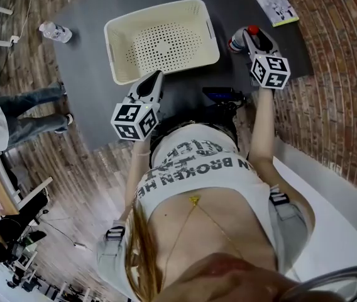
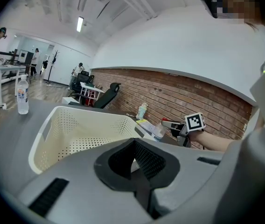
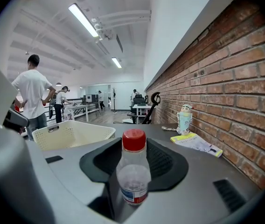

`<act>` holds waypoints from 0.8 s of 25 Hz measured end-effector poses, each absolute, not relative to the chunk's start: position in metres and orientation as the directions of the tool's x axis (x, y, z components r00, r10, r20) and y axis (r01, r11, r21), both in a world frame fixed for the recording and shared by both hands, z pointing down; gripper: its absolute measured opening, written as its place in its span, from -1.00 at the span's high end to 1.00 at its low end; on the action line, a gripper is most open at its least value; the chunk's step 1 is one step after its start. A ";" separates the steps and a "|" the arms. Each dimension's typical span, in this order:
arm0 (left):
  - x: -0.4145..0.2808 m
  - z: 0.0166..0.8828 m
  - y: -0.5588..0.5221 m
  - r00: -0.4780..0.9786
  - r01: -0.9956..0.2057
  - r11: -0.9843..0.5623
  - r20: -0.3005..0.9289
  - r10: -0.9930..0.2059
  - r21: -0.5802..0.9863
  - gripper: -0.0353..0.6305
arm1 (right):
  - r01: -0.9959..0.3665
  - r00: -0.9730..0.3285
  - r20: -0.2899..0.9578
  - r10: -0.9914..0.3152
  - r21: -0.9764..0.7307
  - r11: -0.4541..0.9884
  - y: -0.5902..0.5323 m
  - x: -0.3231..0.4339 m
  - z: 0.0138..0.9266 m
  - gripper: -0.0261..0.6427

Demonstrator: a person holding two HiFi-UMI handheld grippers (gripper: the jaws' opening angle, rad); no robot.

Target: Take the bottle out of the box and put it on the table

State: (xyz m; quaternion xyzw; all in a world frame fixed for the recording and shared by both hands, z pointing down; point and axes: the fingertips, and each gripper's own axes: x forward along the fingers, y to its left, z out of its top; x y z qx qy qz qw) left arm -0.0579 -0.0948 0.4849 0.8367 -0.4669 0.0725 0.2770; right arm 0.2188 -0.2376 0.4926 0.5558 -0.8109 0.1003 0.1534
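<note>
Right hand-held gripper (image 1: 252, 35): mine, at the table's right side, close to the red brick wall (image 1: 342, 74). It is released, with the jaws spread. The small clear plastic bottle (image 3: 133, 176) stands upright on the table between them, outside the basket. I see no pad pressing on it.

Left hand-held gripper (image 2: 134, 143): mine, clenched, tips together with nothing in them. It sits just short of the near rim of the cream perforated plastic basket (image 1: 166, 43).

Edges and open room:
- The bottle stands to the right of the basket, apart from its right wall, with bare table between them.
- Open table lies ahead of the right hand-held gripper, up to a yellow-green printed booklet (image 1: 271, 2) at the far right edge.
- A small pale figurine (image 3: 184, 119) stands beyond the booklet against the bricks.
- A black device (image 1: 222, 95) sits at the near edge, between my two arms.
- The table's right edge runs close beside the wall.
- A second clear bottle (image 1: 55, 32) stands at the far left edge, well apart from the basket.

Surface and room:
- The table is a dark grey matt table (image 1: 185, 96) on a wood-plank floor (image 1: 84, 168).
- Overhead is a white ceiling with strip lights (image 3: 83, 20).
- A person in a white shirt (image 3: 32, 94) stands beyond the basket, with desks and chairs further back.

Bottle: colourless and see-through, round-shouldered, with a red screw cap (image 3: 134, 140). A red-and-blue label band (image 3: 133, 196) runs low on the body.
</note>
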 end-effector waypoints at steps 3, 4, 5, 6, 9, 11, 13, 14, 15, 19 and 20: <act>-0.061 0.486 -0.094 0.551 -0.823 -0.407 0.382 -0.742 0.397 0.89 | -0.934 -0.332 0.363 -0.870 0.005 0.358 -0.237 0.218 0.493 0.45; -0.061 0.486 -0.093 0.551 -0.823 -0.406 0.382 -0.742 0.397 0.89 | -0.932 -0.333 0.367 -0.869 0.010 0.362 -0.237 0.218 0.493 0.45; -0.062 0.486 -0.094 0.550 -0.823 -0.404 0.382 -0.743 0.399 0.89 | -0.931 -0.334 0.370 -0.867 0.015 0.366 -0.237 0.218 0.492 0.45; -0.062 0.486 -0.094 0.549 -0.824 -0.402 0.381 -0.744 0.400 0.89 | -0.930 -0.337 0.371 -0.865 0.014 0.368 -0.238 0.218 0.492 0.45; -0.066 0.485 -0.094 0.546 -0.824 -0.398 0.375 -0.749 0.404 0.89 | -0.932 -0.341 0.373 -0.863 -0.016 0.362 -0.238 0.218 0.492 0.45; -0.068 0.484 -0.093 0.545 -0.824 -0.397 0.373 -0.751 0.404 0.89 | -0.931 -0.342 0.383 -0.858 -0.017 0.364 -0.236 0.217 0.493 0.45; -0.070 0.484 -0.093 0.544 -0.824 -0.396 0.371 -0.753 0.404 0.89 | -0.931 -0.339 0.392 -0.855 -0.011 0.364 -0.236 0.216 0.494 0.44; -0.070 0.484 -0.093 0.543 -0.824 -0.395 0.371 -0.753 0.405 0.89 | -0.932 -0.337 0.393 -0.856 -0.010 0.362 -0.235 0.216 0.494 0.43; -0.070 0.484 -0.093 0.543 -0.824 -0.395 0.372 -0.753 0.406 0.89 | -0.933 -0.335 0.393 -0.856 -0.010 0.361 -0.235 0.216 0.494 0.43; -0.070 0.485 -0.091 0.543 -0.825 -0.393 0.375 -0.751 0.407 0.89 | -0.936 -0.324 0.401 -0.857 -0.001 0.353 -0.235 0.219 0.494 0.40; -0.070 0.485 -0.091 0.542 -0.825 -0.392 0.376 -0.752 0.407 0.89 | -0.937 -0.319 0.404 -0.857 -0.001 0.348 -0.235 0.220 0.494 0.40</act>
